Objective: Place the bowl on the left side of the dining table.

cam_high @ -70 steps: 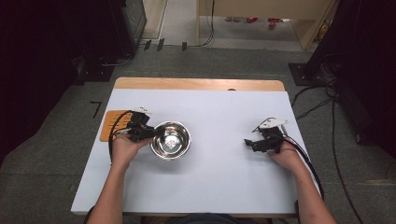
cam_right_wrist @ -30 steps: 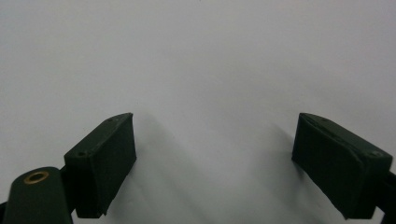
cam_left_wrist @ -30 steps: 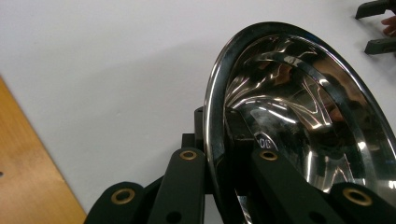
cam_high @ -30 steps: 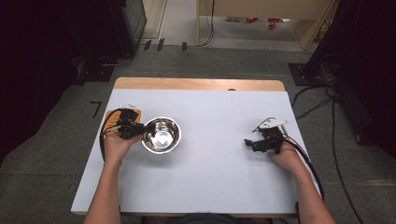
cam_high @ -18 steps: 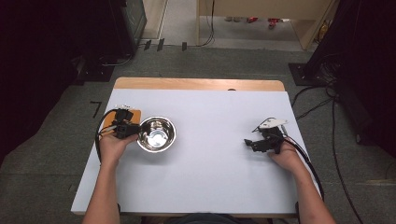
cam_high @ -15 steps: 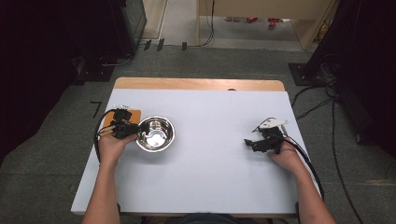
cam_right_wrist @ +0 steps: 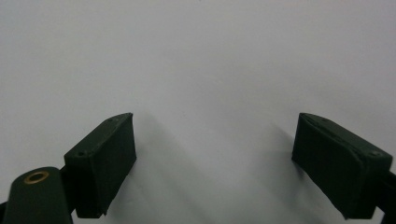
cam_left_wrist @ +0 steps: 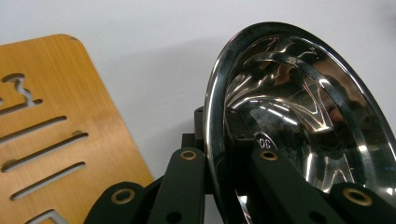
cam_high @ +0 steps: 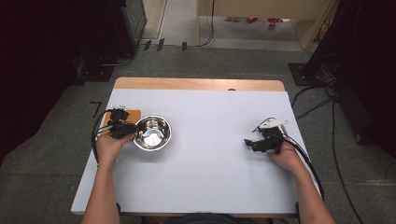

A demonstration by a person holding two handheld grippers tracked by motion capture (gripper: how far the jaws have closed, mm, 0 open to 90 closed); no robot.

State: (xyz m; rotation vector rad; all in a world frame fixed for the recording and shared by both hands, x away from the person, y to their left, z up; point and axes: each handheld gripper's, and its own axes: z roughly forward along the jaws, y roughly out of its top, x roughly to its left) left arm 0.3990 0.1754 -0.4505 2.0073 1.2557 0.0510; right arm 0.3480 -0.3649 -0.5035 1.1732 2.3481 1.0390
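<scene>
A shiny steel bowl (cam_high: 152,132) sits at the left of the white table (cam_high: 205,177). My left gripper (cam_high: 132,129) is shut on the bowl's left rim. In the left gripper view one jaw lies outside the rim and the other inside the steel bowl (cam_left_wrist: 308,116), pinching the edge. A thin orange wooden board (cam_high: 133,114) with cut-out slots lies just behind my left hand, and the same board (cam_left_wrist: 51,135) lies beside the bowl in the left gripper view. My right gripper (cam_high: 247,143) rests at the right of the table, its jaws wide apart over bare tabletop, the right gripper (cam_right_wrist: 215,158) holding nothing.
The table's far edge is a bare wooden strip (cam_high: 198,84). Cables (cam_high: 327,107) run over the grey floor to the right, and dark equipment (cam_high: 126,23) stands at the back left.
My left gripper has dragged the bowl to the left, toward the orange board and the table's left edge. The right gripper has stayed put.
</scene>
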